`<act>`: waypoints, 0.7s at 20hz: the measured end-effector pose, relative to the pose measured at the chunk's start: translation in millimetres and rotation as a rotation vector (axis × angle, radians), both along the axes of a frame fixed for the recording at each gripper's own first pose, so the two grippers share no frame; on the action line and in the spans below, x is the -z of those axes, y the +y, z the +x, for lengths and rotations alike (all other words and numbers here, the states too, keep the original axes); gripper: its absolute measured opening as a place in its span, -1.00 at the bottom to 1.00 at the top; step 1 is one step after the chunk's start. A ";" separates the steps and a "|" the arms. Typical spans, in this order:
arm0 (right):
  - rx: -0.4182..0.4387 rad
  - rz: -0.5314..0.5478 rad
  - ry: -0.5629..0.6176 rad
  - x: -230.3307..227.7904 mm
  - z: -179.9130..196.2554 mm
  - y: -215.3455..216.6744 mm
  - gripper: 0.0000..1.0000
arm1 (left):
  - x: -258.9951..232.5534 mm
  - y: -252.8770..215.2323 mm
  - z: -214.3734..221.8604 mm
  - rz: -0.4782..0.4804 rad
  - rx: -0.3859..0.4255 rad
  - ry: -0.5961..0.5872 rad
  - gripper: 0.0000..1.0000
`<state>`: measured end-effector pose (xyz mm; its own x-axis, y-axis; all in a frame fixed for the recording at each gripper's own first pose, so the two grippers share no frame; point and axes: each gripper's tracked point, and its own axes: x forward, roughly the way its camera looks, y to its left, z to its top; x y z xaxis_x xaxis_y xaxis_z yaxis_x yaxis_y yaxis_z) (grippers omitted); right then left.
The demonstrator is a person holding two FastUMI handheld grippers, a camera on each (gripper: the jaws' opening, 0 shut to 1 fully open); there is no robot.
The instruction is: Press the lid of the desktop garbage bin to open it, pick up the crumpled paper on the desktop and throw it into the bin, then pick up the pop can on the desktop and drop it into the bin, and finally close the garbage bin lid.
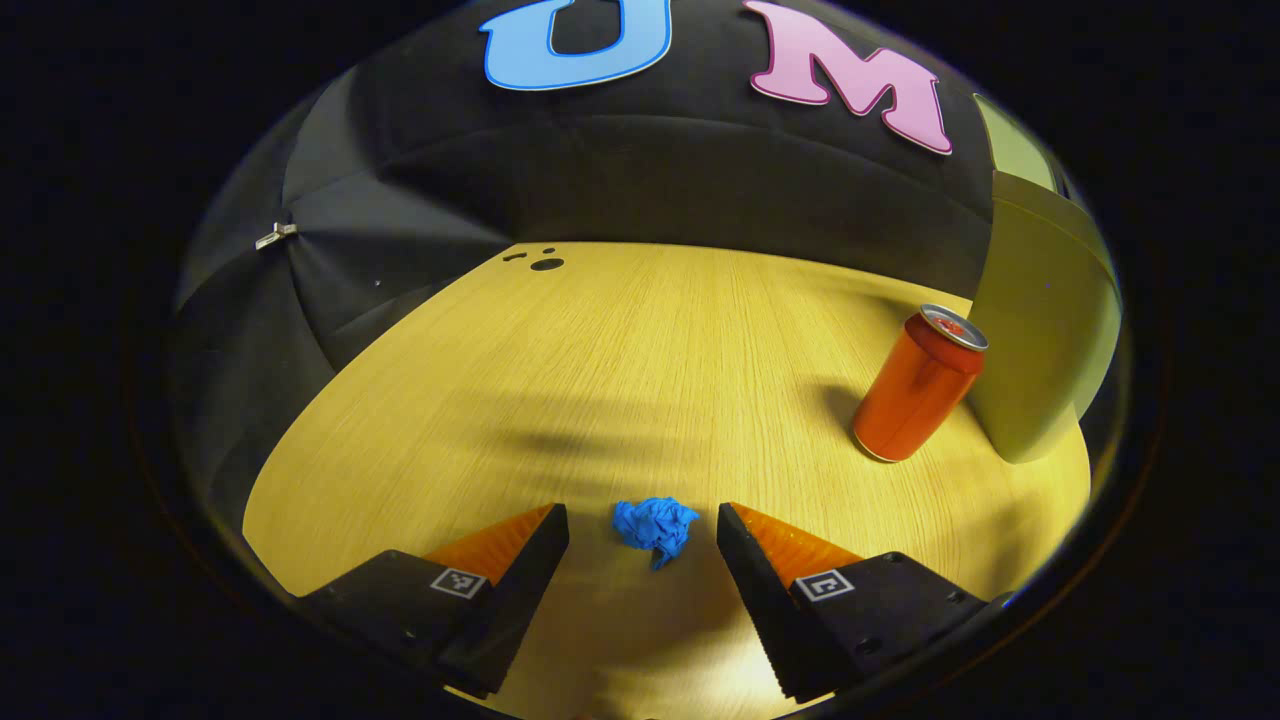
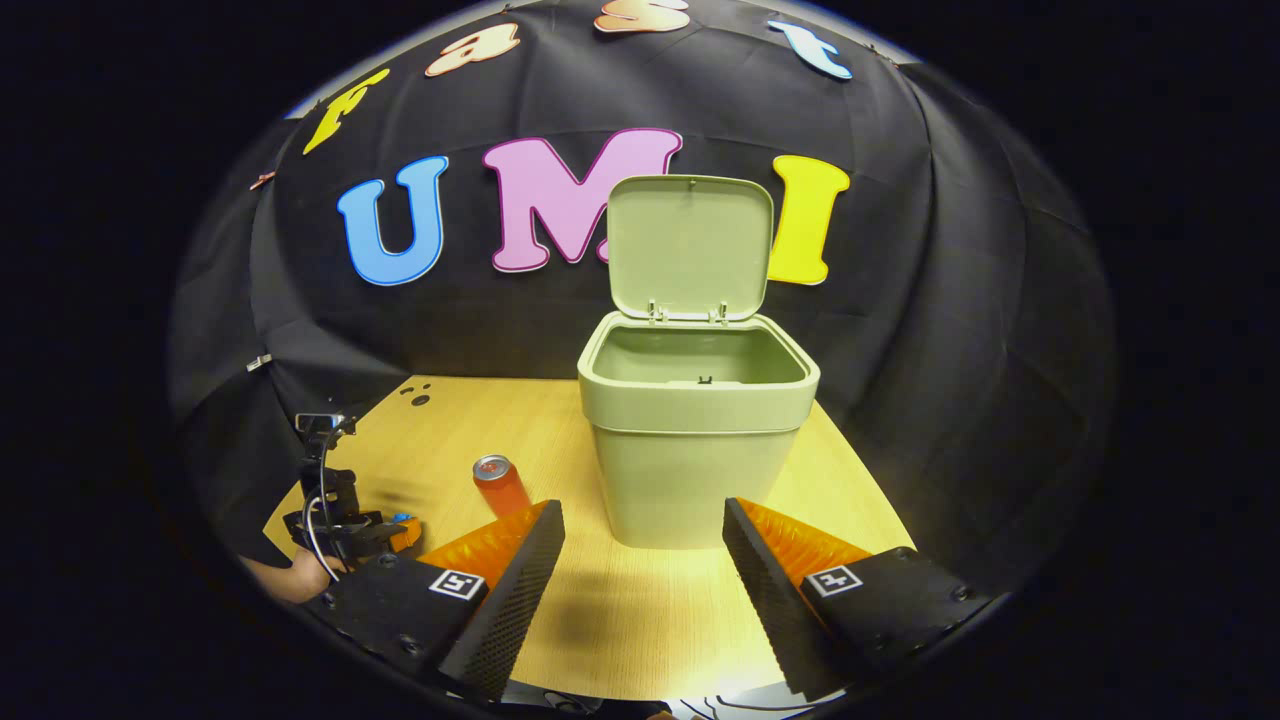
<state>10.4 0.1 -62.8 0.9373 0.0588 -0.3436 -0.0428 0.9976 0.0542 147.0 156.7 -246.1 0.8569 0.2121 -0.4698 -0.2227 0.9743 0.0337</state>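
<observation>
Bin lid raised; crumpled paper lies between the spread fingers of the left gripper, ungripped.

In the left gripper view, the left gripper (image 1: pixel 642 530) is seen wide open, its ridged wedge-shaped fingers set on either side of a small blue ball of crumpled paper (image 1: pixel 655 527) with clear gaps on both sides; nothing is held. The paper rests on the pale wood-grain desktop (image 1: pixel 620 350). A smooth red cylindrical pop can (image 1: pixel 918 386) with a silver top is noted standing upright just beside the wall of the pale green plastic garbage bin (image 1: pixel 1040 340). In the right gripper view, the right gripper (image 2: pixel 640 530) is likewise wide open and empty, facing the bin (image 2: pixel 690 470), a tapered square tub with rounded corners. Its hinged lid (image 2: pixel 690 245) stands upright at the rear, and the visible interior appears bare. The can (image 2: pixel 499 485) is observed left of the bin, with the left gripper (image 2: pixel 375 528) farther left.
</observation>
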 end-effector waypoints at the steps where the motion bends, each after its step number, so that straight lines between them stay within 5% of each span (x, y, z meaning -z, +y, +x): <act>1: -0.013 0.000 0.009 3.9 0.1 4.7 1.00 | 1.7 -0.3 3.1 0.025 0.005 0.006 0.92; 5: -0.023 0.001 0.024 9.7 -1.4 10.0 1.00 | 7.7 -12.1 11.4 0.047 0.046 0.011 0.85; 13: 0.000 -0.004 0.047 18.7 -15.2 3.2 1.00 | 10.6 -15.2 6.6 0.029 0.062 0.003 0.18; 14: 0.002 -0.008 0.045 18.6 -17.7 1.3 1.00 | 9.2 -15.2 8.0 0.026 0.063 0.003 -0.06</act>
